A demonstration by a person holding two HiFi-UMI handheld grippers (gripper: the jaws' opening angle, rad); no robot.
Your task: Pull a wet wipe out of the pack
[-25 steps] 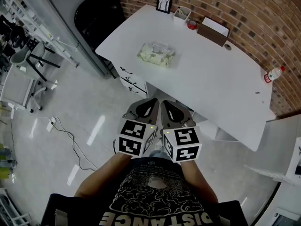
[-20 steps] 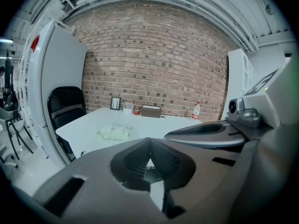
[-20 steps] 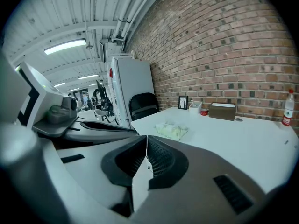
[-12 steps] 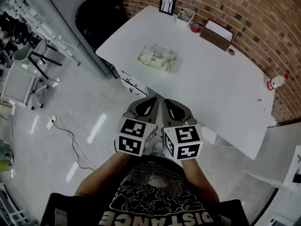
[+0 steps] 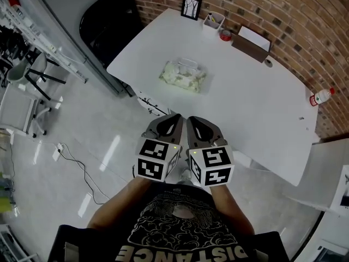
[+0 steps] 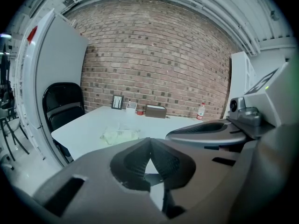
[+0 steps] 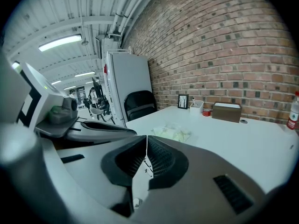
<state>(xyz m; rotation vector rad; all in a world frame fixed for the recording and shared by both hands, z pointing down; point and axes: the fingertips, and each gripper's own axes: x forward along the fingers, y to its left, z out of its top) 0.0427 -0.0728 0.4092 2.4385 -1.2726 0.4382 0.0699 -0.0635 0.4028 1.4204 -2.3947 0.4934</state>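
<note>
Grippers, two, hand-held, side by side and almost touching, close in front of the person's chest.

Left gripper (image 5: 173, 117): jaws together, tips meeting, nothing between them.

Right gripper (image 5: 192, 119): jaws likewise closed at the tips, empty.

Both point forward over the floor, toward the near edge of the white table (image 5: 256, 119).

Wet wipe pack (image 5: 183, 75): flat on the table, ahead of both pairs of jaws and well apart from them. It sits slightly left of the left gripper's tips in that gripper's view, and slightly right of the right gripper's tips in its own. Neither tool touches it.

Beyond the pack, farther from the jaws, along the brick wall (image 5: 294, 10):
- picture frame (image 5: 191, 7)
- small white holder (image 5: 214, 19)
- red roll (image 5: 225, 35)
- brown box (image 5: 251, 40)

Bottle (image 5: 320, 97): far to the right of the right gripper, against the wall.

Black chair (image 5: 106, 23): ahead and left of the left gripper, by the table's far-left end.
</note>
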